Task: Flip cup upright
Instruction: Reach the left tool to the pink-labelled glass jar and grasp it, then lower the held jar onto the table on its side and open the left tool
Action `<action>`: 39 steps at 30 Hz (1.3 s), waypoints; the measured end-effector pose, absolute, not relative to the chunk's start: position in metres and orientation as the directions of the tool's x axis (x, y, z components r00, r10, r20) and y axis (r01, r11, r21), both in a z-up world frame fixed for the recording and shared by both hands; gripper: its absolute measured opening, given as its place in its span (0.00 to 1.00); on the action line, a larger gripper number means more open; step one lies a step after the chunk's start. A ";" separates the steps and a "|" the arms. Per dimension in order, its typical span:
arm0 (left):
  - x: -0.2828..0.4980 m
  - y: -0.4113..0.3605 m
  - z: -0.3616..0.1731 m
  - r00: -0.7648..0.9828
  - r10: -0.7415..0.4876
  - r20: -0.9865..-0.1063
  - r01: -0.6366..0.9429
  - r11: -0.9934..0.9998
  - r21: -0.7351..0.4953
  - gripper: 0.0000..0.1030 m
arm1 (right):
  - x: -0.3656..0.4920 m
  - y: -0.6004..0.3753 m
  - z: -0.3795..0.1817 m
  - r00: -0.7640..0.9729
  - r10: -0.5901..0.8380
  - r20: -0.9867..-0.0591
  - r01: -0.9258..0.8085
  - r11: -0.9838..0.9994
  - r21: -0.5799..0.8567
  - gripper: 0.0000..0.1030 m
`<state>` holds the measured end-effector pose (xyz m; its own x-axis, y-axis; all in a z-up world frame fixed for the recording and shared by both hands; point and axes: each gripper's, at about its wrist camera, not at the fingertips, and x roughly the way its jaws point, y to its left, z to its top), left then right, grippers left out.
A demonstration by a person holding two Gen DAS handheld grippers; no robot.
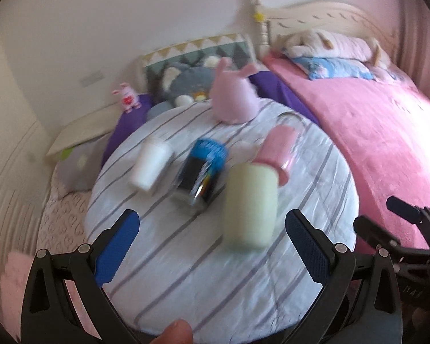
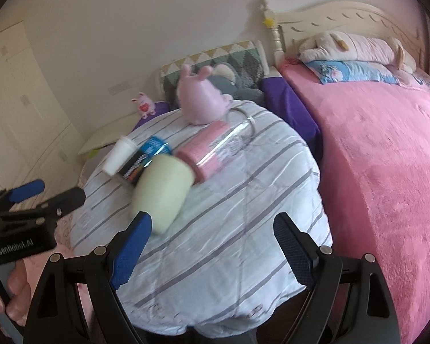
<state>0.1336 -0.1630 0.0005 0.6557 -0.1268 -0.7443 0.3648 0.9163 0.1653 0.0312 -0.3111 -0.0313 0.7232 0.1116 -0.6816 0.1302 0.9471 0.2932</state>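
Several cups lie on their sides on a striped white cushion (image 1: pixel 215 272): a pale green cup (image 1: pixel 250 205) nearest, a black and blue cup (image 1: pixel 202 172), a white cup (image 1: pixel 150 162) and a clear bottle with a pink sleeve (image 1: pixel 278 150). My left gripper (image 1: pixel 212 246) is open, just short of the green cup. My right gripper (image 2: pixel 212 246) is open, with the green cup (image 2: pixel 162 192) above its left finger. The other cups also show in the right wrist view: black and blue (image 2: pixel 143 163), white (image 2: pixel 119 154), pink (image 2: pixel 206 152).
A pink plush (image 1: pixel 233 97) and a grey plush (image 1: pixel 183 86) sit at the cushion's far edge. A pink bed (image 2: pixel 387 172) with pillows lies to the right. A wardrobe (image 2: pixel 20 109) stands at the left. The left gripper (image 2: pixel 28 209) shows at the right view's left edge.
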 end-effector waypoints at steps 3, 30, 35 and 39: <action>0.165 -0.192 -0.003 0.602 -0.184 -0.777 0.451 0.881 0.141 1.00 | 0.043 -0.329 -0.039 0.716 0.097 -0.691 0.167 0.938 0.305 0.85; 0.300 -0.334 -0.123 0.147 -0.082 -0.986 0.722 0.690 0.050 0.72 | 0.111 -0.407 -0.097 0.631 0.030 -0.775 0.338 0.889 0.310 0.85; 0.306 -0.332 -0.125 0.077 -0.126 -0.989 0.720 0.694 -0.032 0.70 | 0.111 -0.408 -0.099 0.626 0.028 -0.779 0.347 0.885 0.311 0.85; 0.306 -0.322 -0.112 0.073 -0.201 -0.977 0.706 0.702 -0.092 0.70 | 0.107 -0.406 -0.097 0.625 0.020 -0.780 0.353 0.884 0.305 0.85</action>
